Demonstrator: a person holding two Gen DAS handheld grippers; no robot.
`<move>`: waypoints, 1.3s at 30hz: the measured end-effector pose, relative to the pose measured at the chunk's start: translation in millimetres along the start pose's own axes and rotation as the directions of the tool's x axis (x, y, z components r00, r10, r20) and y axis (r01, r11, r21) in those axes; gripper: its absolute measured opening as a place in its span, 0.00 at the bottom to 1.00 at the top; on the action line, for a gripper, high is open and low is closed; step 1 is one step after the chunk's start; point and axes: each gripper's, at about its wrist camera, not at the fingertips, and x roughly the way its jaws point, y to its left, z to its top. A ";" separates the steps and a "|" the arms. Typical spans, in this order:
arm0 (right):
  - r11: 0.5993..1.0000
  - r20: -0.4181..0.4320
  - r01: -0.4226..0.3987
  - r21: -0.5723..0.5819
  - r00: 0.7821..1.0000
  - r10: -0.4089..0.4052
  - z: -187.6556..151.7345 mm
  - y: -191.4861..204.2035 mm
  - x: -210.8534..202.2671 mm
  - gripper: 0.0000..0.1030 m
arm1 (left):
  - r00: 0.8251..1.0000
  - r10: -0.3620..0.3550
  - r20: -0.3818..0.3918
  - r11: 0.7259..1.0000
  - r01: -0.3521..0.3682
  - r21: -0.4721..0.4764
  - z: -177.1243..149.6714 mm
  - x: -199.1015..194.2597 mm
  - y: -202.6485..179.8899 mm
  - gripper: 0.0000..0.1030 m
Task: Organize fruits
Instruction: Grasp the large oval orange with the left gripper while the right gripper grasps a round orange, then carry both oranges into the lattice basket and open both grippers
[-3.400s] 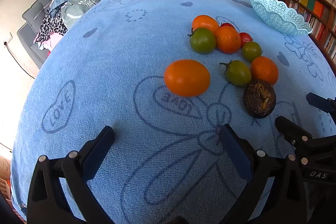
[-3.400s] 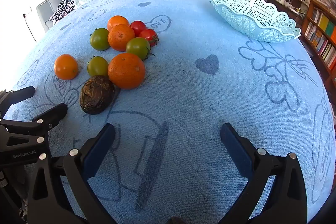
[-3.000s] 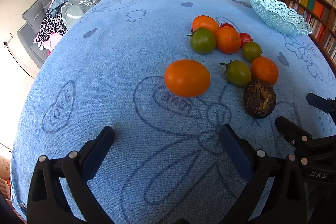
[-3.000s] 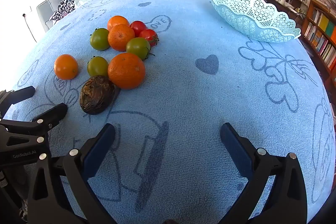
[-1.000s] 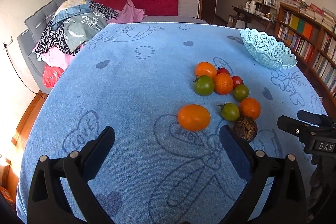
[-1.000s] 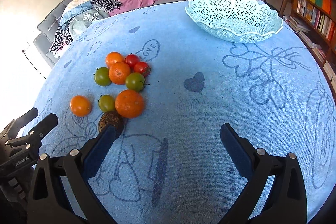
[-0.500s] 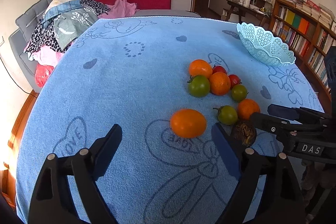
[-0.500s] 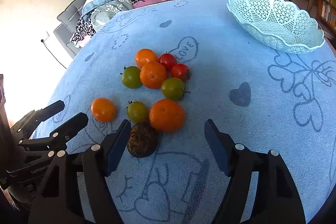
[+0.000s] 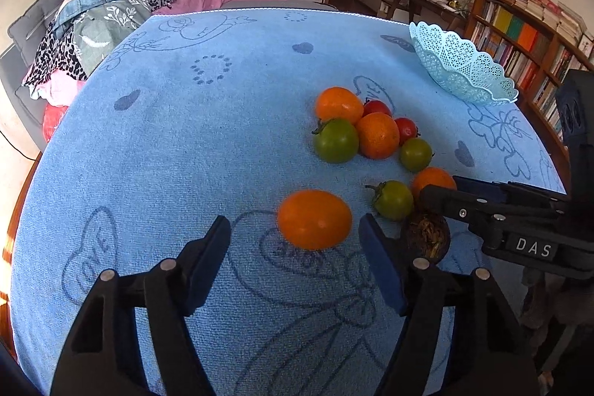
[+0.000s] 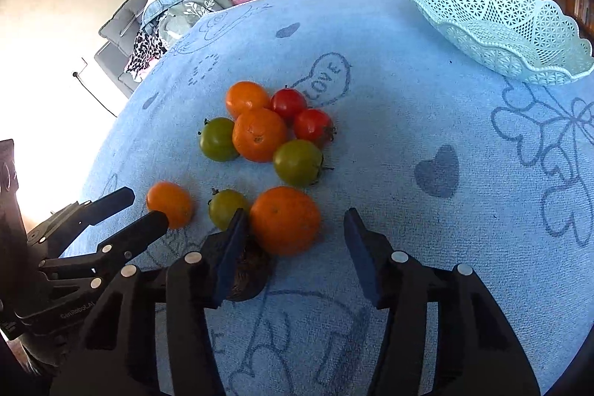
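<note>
Grippers are both standing open and empty, each lined up on its own fruit. Left gripper point(image 9: 295, 229) is spreading its jaws wider than the lone orange fruit point(image 9: 315, 219), which is lying just ahead of the fingertips on the blue towel point(image 9: 185, 143), not yet between the pads. Right gripper point(image 10: 293, 221) is framing the large orange point(image 10: 285, 220) the same way; its left finger point(image 10: 230, 247) is passing in front of the dark wrinkled fruit point(image 10: 248, 271), and whether the two are touching cannot be told.

Judged from this, the step in hand is the approach before the grasp. To do it well:

1. Each gripper is needing to advance until the fruit's widest part is sitting between the pads, not at the tips.
2. Right gripper is working in a tight spot: the small green tomato point(image 10: 227, 208) and the dark fruit are lying just beside the large orange, so its left finger should be slipping between them without nudging either.
3. Closing should be gentle; round, smooth fruit is likely to squirt forward and roll.

Remaining cluster point(image 10: 267, 132) of orange, red and green fruit is lying farther out. Lace basket point(image 10: 497, 25), apparently empty, is standing well apart at the far right and is the likely destination.
</note>
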 end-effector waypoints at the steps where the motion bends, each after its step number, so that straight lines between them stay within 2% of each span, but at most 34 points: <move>1: 1.000 0.000 0.000 -0.002 1.000 0.000 0.3 0.4 0.6 0.52 | 1.000 0.002 -0.006 1.000 -0.002 -0.003 0.6 2.2 0.5 0.68; 6: 1.000 -0.004 -0.016 -0.004 1.000 0.016 1.2 0.5 3.3 0.49 | 1.000 0.001 -0.018 1.000 -0.001 -0.009 2.8 8.0 -0.8 0.64; 9: 0.999 -0.005 -0.035 -0.004 0.999 0.035 2.3 0.9 4.1 0.44 | 1.000 -0.004 -0.027 1.000 0.004 -0.006 3.7 11.0 -4.2 0.56; 10: 0.999 -0.006 -0.046 -0.003 0.999 0.046 2.2 1.2 3.8 0.40 | 0.999 -0.007 -0.031 1.000 0.007 -0.005 3.8 12.5 -5.1 0.52; 13: 0.999 -0.002 -0.037 -0.015 0.999 0.037 1.5 3.8 2.6 0.39 | 0.999 -0.022 -0.040 1.000 0.022 -0.006 3.6 14.9 -7.3 0.44; 20: 0.999 0.018 -0.045 -0.004 0.999 0.045 1.2 0.6 -6.8 0.39 | 0.999 -0.004 -0.037 1.000 0.004 0.009 5.6 12.5 -11.6 0.44; 28: 1.000 0.097 -0.030 0.004 0.995 0.030 7.3 -12.9 -42.4 0.39 | 1.000 0.019 0.005 0.999 -0.019 0.046 19.6 -0.8 -26.4 0.44; 39: 0.993 0.224 0.075 0.092 0.970 -0.094 31.3 -78.6 -93.2 0.39 | 0.996 0.008 0.084 0.990 -0.020 0.142 64.0 -11.2 -78.7 0.44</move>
